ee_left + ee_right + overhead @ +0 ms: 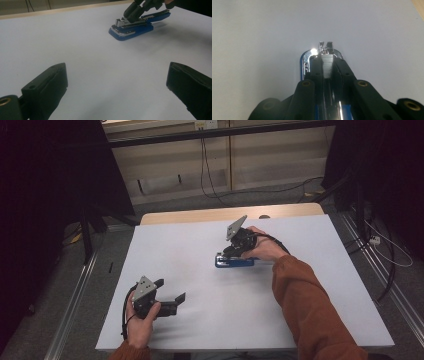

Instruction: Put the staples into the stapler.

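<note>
My right gripper (231,251) is clamped on the strip of silver staples (327,65) inside the open blue metal stapler (132,27), which lies flat at the table's far middle. My left gripper (172,295) rests near left, jaws wide apart on nothing. Smooth white tabletop (210,320) between them.

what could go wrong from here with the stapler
The right gripper is shut on a narrow metal part of the blue stapler, near its front end; that shiny, thin hold might slip if pulled or lifted. The stapler lies loose on the table with the left gripper open and far away, so nothing steadies the base, and it may slide or tip.
</note>
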A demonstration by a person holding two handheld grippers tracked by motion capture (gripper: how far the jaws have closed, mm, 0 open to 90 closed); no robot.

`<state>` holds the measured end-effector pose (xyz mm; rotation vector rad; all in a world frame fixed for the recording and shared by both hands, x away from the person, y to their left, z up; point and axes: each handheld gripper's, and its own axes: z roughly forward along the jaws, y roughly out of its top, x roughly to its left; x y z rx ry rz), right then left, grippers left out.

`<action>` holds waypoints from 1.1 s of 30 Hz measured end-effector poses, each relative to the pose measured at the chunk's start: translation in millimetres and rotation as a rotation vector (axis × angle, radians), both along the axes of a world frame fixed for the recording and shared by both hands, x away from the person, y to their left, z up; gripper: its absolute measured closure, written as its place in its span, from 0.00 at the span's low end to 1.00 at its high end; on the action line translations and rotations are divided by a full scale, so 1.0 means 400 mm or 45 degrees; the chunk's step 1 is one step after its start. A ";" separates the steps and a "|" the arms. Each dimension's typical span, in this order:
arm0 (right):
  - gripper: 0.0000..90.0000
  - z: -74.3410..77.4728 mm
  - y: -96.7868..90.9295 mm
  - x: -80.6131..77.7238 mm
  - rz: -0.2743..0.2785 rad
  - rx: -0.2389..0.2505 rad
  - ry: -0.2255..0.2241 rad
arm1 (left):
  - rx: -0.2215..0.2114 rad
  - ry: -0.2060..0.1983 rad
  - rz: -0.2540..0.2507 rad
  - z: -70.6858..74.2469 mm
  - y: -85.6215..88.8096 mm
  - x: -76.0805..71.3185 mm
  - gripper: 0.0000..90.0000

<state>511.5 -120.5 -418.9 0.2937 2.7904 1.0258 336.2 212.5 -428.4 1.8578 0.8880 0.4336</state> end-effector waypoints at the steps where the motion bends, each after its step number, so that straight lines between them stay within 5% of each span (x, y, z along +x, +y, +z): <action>1: 0.88 0.000 0.000 0.000 -0.003 0.001 0.002 | -0.002 0.002 0.001 0.000 -0.001 0.000 0.04; 33: 0.88 0.011 0.015 0.008 0.074 -0.044 -0.035 | 0.002 0.005 -0.003 -0.002 0.000 0.002 0.04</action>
